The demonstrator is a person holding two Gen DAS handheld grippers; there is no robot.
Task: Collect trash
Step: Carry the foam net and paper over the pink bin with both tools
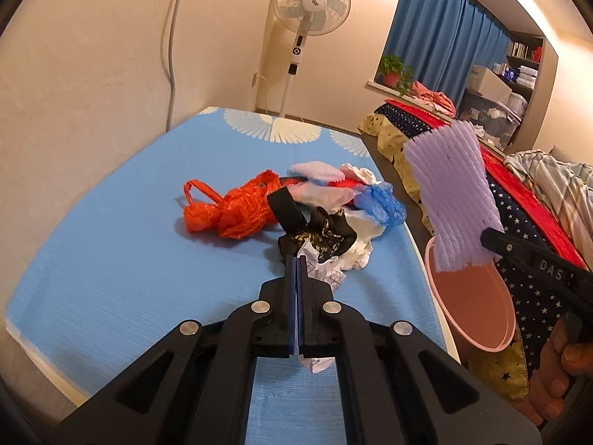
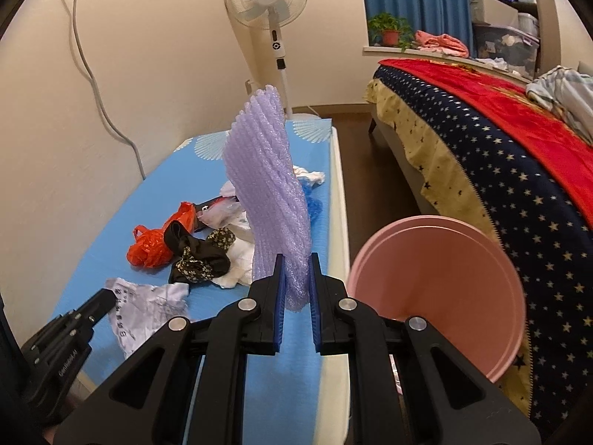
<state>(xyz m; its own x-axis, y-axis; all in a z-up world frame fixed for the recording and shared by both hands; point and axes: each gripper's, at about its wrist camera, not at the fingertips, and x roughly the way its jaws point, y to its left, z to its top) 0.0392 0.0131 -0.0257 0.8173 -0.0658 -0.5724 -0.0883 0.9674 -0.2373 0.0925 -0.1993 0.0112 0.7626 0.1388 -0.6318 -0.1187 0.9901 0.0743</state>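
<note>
Right claw (image 2: 296, 282) is clamped on an upright purple foam net (image 2: 270, 200) beside the pink bin (image 2: 437, 285). Left claw (image 1: 296, 263), jaws together, pinches crumpled paper (image 1: 326, 274) on the blue mattress (image 1: 129, 241).

Lilac ribbed foam netting (image 2: 268, 200) stood out against the sky-blue mat (image 1: 129, 252) with its white fan-shell motifs. An orange-red plastic bag (image 1: 229, 211) glowed beside a black cloth (image 1: 326, 237) speckled with gold, a pale blue bag (image 1: 381, 200) and white crumpled paper (image 2: 148, 307) printed in grey. The basin (image 2: 437, 278) was plain salmon pink. Over on the bed, the cover (image 2: 500, 170) ran navy with cream stars, a red band on top and a yellow star-dotted edge. The curtain (image 1: 441, 40) was deep blue.
</note>
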